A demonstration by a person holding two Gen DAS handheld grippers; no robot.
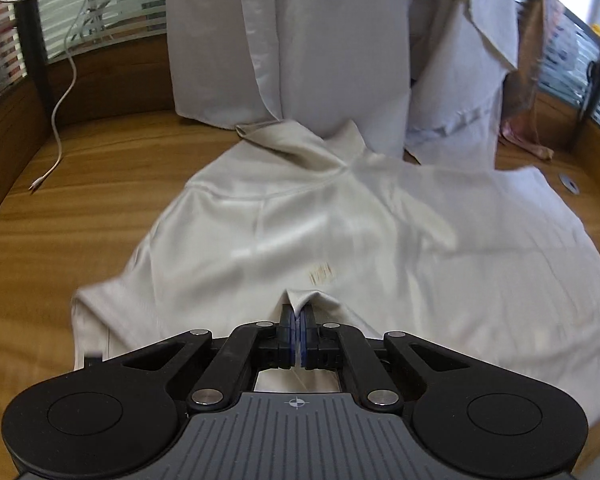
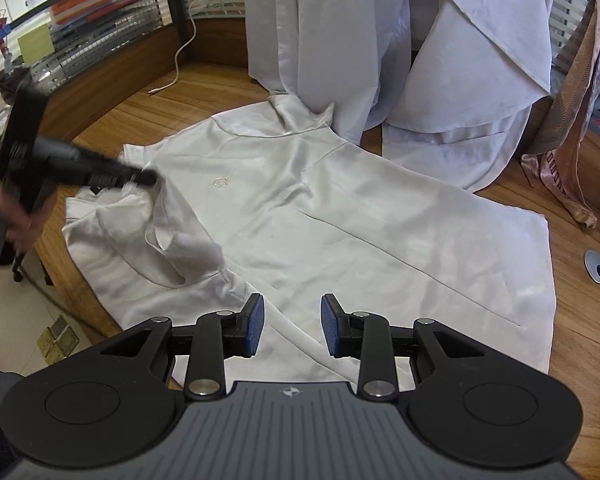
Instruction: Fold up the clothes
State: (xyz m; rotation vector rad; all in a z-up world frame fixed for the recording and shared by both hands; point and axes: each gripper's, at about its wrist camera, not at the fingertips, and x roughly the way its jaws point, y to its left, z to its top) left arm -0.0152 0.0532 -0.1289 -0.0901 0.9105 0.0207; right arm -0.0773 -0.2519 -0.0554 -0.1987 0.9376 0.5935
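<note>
Left wrist: left gripper [image 1: 299, 312] angled down, pinching shirt [image 1: 380, 220] fold.

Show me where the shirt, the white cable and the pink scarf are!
shirt [image 2: 300, 216]: right wrist view, middle of its flat cloth.
white cable [image 1: 62, 100]: left wrist view, the part hanging above the table.
pink scarf [image 2: 568, 120]: right wrist view, the hanging folded part.

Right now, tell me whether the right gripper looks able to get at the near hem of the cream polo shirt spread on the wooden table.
Probably yes. The right gripper hangs open just above the cream polo shirt, with only flat cloth beneath and nothing between. The left gripper pinches a fold well off to the side.
</note>
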